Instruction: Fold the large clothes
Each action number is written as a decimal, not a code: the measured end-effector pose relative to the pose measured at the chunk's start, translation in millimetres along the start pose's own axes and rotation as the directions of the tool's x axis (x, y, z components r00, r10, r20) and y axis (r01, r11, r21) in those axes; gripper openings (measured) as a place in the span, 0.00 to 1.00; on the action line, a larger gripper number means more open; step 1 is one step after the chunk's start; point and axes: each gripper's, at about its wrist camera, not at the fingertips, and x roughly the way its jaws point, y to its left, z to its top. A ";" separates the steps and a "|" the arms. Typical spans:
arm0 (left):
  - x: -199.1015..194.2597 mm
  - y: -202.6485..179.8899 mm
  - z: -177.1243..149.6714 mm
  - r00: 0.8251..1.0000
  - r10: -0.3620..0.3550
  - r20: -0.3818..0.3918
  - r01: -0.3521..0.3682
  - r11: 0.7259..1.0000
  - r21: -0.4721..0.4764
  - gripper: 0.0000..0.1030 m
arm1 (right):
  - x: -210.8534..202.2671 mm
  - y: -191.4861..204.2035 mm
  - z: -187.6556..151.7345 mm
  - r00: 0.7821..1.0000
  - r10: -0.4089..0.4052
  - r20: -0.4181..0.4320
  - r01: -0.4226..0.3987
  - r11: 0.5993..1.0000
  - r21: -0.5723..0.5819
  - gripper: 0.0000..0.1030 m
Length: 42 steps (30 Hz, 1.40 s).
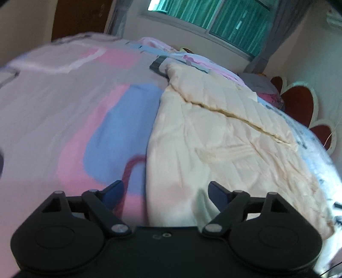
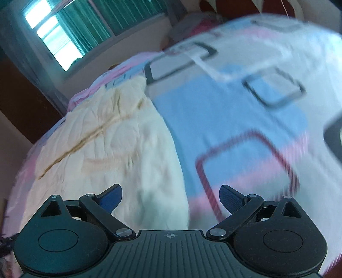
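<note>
A cream-coloured garment (image 1: 224, 145) lies spread on the bed, wrinkled, with a darker fold line running across it. In the right wrist view the same cream garment (image 2: 111, 136) fills the left half. My left gripper (image 1: 166, 192) hangs open above the garment's near left edge, nothing between its blue pads. My right gripper (image 2: 171, 194) is open too, over the garment's near right edge where it meets the bedsheet. Neither gripper touches the cloth. Both views are blurred.
The bedsheet (image 1: 64, 111) has pink, blue and white blocks with dark outlined squares (image 2: 275, 87). A window with green curtains (image 1: 233, 19) is behind the bed. A red and white flower-shaped headboard (image 1: 301, 102) stands at the right. A grey pillow (image 1: 256, 82) lies near it.
</note>
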 end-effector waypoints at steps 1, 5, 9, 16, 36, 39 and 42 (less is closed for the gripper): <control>-3.6 4.4 -5.8 1.000 -0.017 -0.008 0.016 0.999 -0.035 0.76 | -1.6 -5.2 -5.1 1.000 0.020 -0.013 -0.020 1.000 0.021 0.94; -7.2 20.2 -21.8 0.993 -0.119 -0.010 0.116 0.978 -0.174 0.70 | -1.1 -17.0 -19.5 0.993 0.113 -0.042 -0.108 0.990 0.095 0.84; -2.3 26.7 -28.8 0.980 -0.201 0.009 0.196 0.943 -0.269 0.69 | 6.1 -15.1 -14.4 0.980 0.194 -0.053 -0.187 0.975 0.116 0.76; 11.9 17.8 -19.7 0.964 -0.267 0.021 0.263 0.931 -0.252 0.07 | 13.0 -10.8 -10.5 0.967 0.248 -0.053 -0.240 0.963 0.119 0.12; -14.3 -18.8 86.0 0.880 -0.343 0.329 0.412 0.895 -0.168 0.05 | -21.3 60.9 103.4 0.914 0.372 0.163 -0.371 0.928 -0.036 0.11; -3.5 -31.4 120.1 0.860 -0.359 0.362 0.433 0.889 -0.148 0.05 | -13.6 75.6 133.2 0.904 0.381 0.194 -0.381 0.924 -0.042 0.11; 14.0 -42.7 149.8 0.844 -0.373 0.385 0.456 0.877 -0.149 0.05 | -2.9 90.2 163.3 0.902 0.378 0.208 -0.374 0.926 -0.057 0.11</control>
